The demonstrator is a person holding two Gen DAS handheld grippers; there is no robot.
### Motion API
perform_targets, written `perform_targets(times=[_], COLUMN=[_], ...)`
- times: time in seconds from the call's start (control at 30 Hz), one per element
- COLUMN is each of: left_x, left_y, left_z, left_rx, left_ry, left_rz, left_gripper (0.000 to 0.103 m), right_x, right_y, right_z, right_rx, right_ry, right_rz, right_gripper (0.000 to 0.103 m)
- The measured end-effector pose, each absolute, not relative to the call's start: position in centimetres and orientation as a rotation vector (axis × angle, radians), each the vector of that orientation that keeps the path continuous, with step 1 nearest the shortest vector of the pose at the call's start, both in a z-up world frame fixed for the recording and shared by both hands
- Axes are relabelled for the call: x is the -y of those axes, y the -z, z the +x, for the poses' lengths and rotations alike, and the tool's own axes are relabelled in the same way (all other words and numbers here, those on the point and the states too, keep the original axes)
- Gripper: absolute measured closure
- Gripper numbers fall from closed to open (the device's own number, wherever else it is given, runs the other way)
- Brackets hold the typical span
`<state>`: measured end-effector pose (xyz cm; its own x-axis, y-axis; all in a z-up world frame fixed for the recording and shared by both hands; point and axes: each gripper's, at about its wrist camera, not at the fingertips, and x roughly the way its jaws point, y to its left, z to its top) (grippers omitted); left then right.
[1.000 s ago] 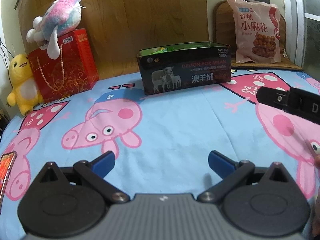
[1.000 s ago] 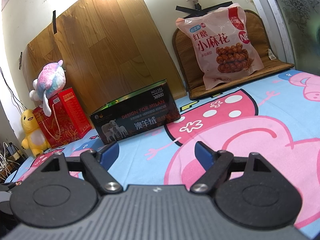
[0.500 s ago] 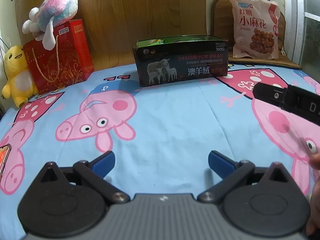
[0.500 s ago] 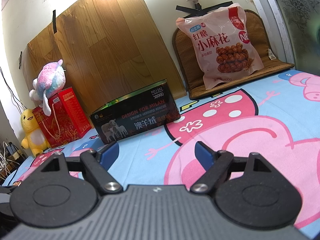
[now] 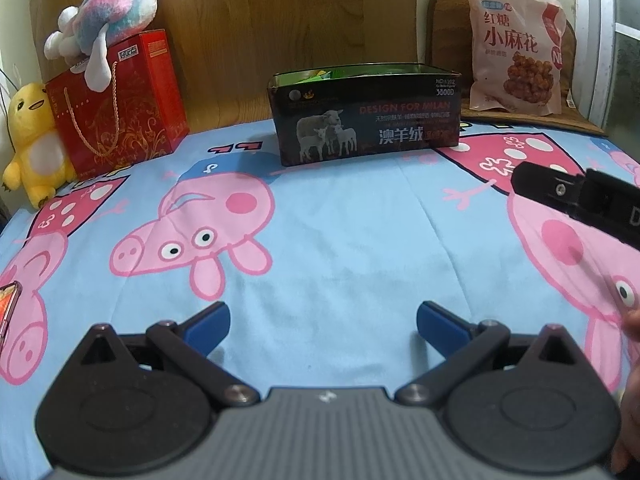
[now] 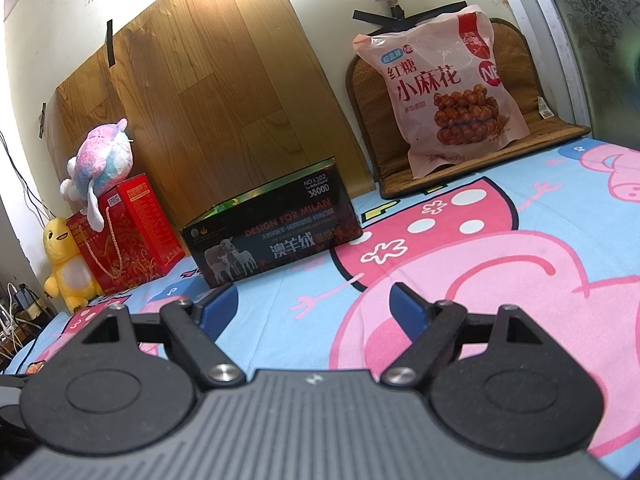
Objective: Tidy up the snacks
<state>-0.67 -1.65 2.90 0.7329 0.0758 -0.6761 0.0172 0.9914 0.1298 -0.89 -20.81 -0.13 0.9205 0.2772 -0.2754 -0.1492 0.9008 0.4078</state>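
A black open-topped box (image 5: 366, 114) printed with sheep stands at the back of the bed, with green packets showing inside; it also shows in the right wrist view (image 6: 276, 234). A pink snack bag (image 5: 516, 46) leans on a brown cushion at the back right, seen also in the right wrist view (image 6: 444, 88). My left gripper (image 5: 323, 320) is open and empty above the bedsheet, well short of the box. My right gripper (image 6: 316, 300) is open and empty, low over the sheet; its body (image 5: 580, 200) shows at the right of the left wrist view.
A red gift bag (image 5: 116, 104) with a plush toy (image 5: 108, 4) on top and a yellow duck plush (image 5: 32, 136) stand at the back left. A phone (image 5: 8, 304) lies at the left edge. A wooden board (image 6: 208, 92) leans on the wall behind the box.
My left gripper view shifted slightly, tilting and swinging a little relative to the box. The right gripper has not moved. Both stay open.
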Motion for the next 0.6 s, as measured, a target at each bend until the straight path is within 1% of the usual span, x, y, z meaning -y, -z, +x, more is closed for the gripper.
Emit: perform_targets(times=[0.33, 0.6], left_x=[0.8, 0.6], left_y=[-3.3, -3.2], left_z=[-0.5, -0.5], left_rx=[-0.698, -0.705], left_ry=[-0.12, -0.123], left_rz=[0.164, 0.166], left_gripper=[0.0, 0.0], right_x=[20.7, 20.8], right_y=[0.1, 0.1], right_z=[-0.8, -0.8], right_rx=[-0.334, -0.333], right_ry=[-0.229, -0.231], right_rz=[0.394, 0.396], right_gripper=[0.018, 0.018])
